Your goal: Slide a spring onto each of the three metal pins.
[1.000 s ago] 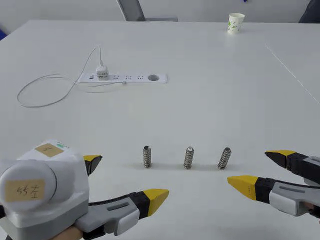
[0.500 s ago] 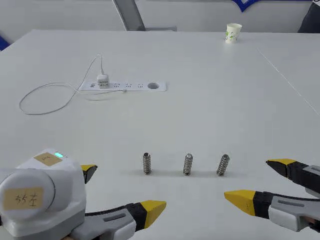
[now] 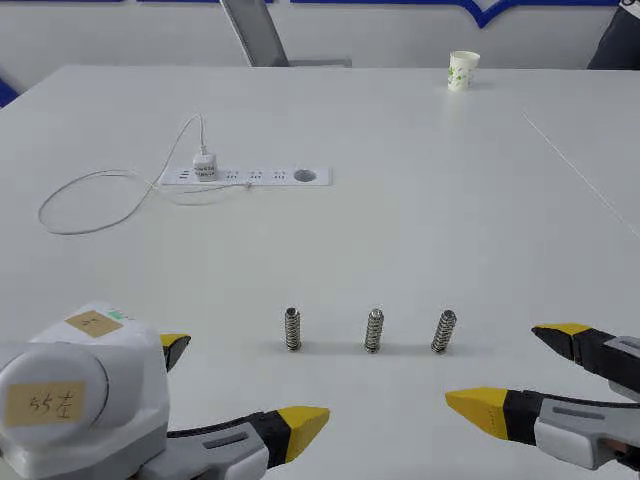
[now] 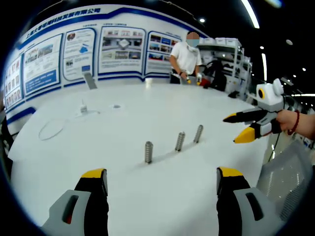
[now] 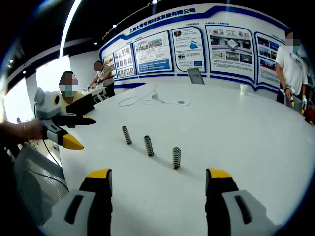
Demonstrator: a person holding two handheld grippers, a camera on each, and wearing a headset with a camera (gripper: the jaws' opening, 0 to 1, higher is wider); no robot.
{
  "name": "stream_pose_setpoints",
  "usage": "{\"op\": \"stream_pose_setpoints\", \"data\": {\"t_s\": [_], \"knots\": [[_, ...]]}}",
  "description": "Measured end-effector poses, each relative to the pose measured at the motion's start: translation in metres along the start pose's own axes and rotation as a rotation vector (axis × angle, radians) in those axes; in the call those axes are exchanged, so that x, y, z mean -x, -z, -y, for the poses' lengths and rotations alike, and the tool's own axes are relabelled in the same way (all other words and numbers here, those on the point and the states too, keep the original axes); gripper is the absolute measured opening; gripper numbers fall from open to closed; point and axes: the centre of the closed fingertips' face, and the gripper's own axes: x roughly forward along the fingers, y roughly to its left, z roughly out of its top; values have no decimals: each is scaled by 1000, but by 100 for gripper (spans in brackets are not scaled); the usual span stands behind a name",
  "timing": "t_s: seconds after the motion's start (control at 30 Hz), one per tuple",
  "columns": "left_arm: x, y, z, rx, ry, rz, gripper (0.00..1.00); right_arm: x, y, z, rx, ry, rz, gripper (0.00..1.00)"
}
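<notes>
All three pins stand in a row on the white table (image 3: 420,200), each already wearing one of the springs (image 4: 148,152): left pin (image 3: 292,329), middle pin (image 3: 374,330), right pin (image 3: 444,331), that last one leaning a bit. The left gripper (image 3: 240,386) sits near-left of the row, jaws spread wide with nothing in them. The right gripper (image 3: 511,368) is near-right, also wide apart and empty. A power strip (image 3: 245,177) lies farther back on the left, and a paper cup (image 3: 460,71) is way at the far edge.
</notes>
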Motion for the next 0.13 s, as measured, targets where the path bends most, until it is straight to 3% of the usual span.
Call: {"op": "stream_pose_setpoints", "data": {"t_s": [0.13], "knots": [[0,0,0,-1,0,-1,93,1,0,0,-1,0,1,79]]}}
